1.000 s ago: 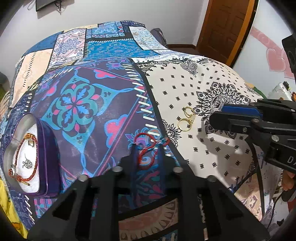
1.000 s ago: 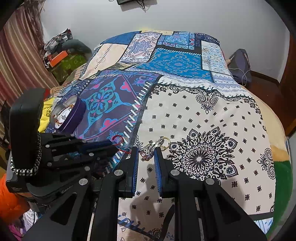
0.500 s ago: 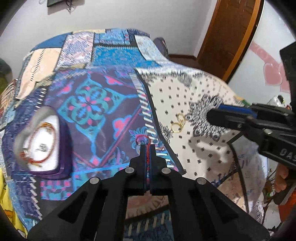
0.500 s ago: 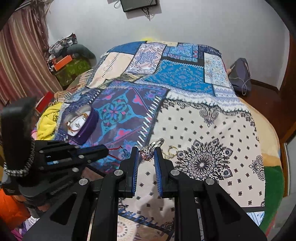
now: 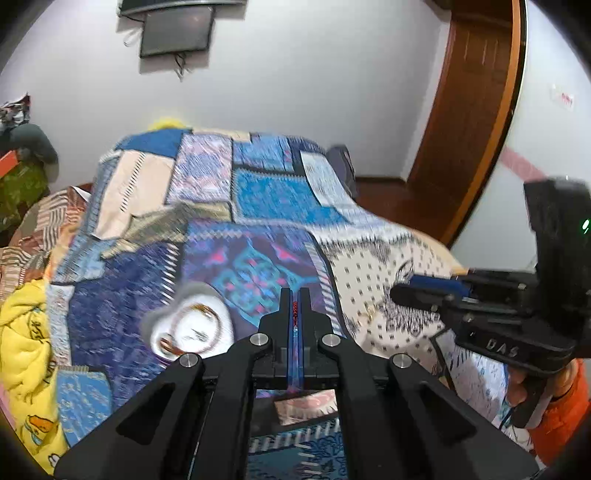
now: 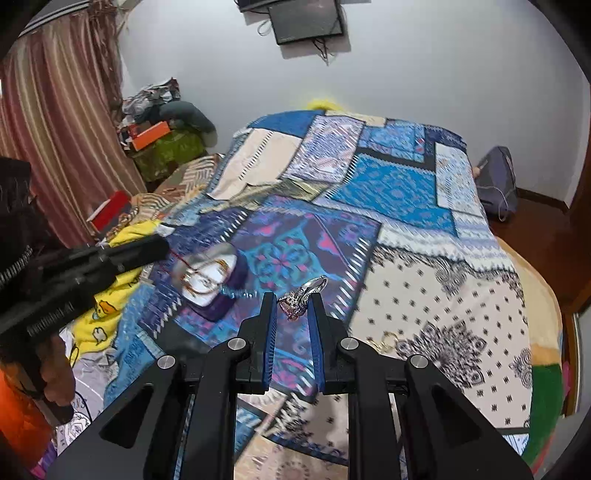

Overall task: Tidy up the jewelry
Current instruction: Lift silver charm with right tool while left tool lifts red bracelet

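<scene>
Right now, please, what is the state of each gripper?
Left gripper: closed, holding the red string bracelet between its fingers.
Right gripper: closed on the silver ring with stones.

Patchwork bedspread (image 6: 399, 192), striped curtain (image 6: 55, 122) (left side); wall-mounted screen (image 6: 306, 20), wooden door (image 5: 476, 110)

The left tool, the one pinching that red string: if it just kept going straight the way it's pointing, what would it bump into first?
Probably the patchwork bedspread, on its dark purple and teal panel just past the left tool. The open jewelry box lies to the left of that line. The picture is blurred, so depth is uncertain.
</scene>
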The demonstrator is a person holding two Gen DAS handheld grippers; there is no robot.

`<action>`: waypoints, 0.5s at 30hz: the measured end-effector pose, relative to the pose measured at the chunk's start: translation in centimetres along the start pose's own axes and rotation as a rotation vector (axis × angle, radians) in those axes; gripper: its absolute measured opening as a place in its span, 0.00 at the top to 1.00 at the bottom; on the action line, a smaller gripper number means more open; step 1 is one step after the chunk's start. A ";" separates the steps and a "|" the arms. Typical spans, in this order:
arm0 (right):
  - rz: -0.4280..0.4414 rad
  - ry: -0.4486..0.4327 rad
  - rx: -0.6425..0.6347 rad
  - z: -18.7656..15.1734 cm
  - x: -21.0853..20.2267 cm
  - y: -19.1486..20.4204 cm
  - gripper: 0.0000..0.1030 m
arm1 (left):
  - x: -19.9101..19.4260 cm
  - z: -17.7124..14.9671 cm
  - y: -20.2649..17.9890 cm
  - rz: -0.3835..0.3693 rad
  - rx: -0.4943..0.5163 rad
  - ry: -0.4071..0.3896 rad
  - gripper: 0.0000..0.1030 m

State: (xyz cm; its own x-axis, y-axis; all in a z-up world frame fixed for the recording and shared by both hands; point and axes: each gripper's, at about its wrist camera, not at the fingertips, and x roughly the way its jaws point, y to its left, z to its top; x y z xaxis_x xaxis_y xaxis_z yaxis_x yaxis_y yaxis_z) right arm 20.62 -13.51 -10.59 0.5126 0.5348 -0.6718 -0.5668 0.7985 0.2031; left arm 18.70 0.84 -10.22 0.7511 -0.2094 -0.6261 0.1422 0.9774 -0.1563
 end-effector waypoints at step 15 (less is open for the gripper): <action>0.096 -0.022 -0.049 2.5 3.0 4.1 0.85 | -5.6 3.6 5.8 0.090 -0.045 -0.168 1.00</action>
State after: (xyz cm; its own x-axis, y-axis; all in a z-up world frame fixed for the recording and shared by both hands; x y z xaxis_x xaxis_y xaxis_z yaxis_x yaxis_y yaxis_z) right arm 21.46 -7.94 -9.98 0.4681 0.6145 -0.6350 -0.6447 0.7290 0.2302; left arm 17.70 7.76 -4.87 0.8572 -0.1096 -0.5032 0.0431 0.9889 -0.1419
